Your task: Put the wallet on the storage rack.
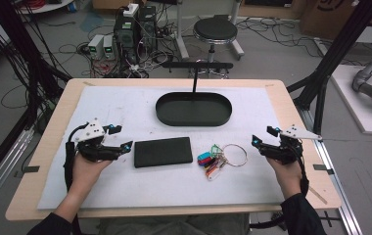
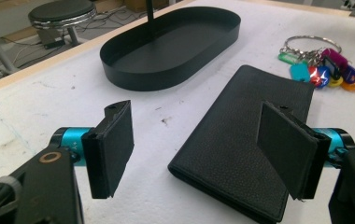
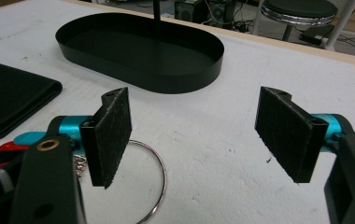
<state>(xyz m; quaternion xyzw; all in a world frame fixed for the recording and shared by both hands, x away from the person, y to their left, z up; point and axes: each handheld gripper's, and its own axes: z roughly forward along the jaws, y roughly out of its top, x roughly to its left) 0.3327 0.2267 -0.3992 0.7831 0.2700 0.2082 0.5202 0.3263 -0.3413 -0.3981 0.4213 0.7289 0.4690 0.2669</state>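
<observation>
The left tool rests at the left side of the white foam-covered counter, held in the person's left hand; its two black padded jaws stand wide apart and hold nothing. In the left gripper view, the flat black leather wallet lies closed on the counter directly ahead of this tool, with its near corner between the jaw lines but not touched by either pad. In the high view, the wallet lies just beside the left tool, near the centre of the counter. The right tool rests at the right side of the counter, held in the person's right hand; its jaws are likewise spread wide and grip nothing. The bunch of keys with coloured plastic tags on a large metal ring lies between the wallet and the right tool, apart from both. In the right gripper view, the metal ring lies on the counter just behind the left-hand pad, with the coloured tags at the lower left edge. The black oval metal tray with a low wall and an upright central post stands at the far middle of the counter, well apart from both tools. A round black stool stands on the floor beyond the counter.
</observation>
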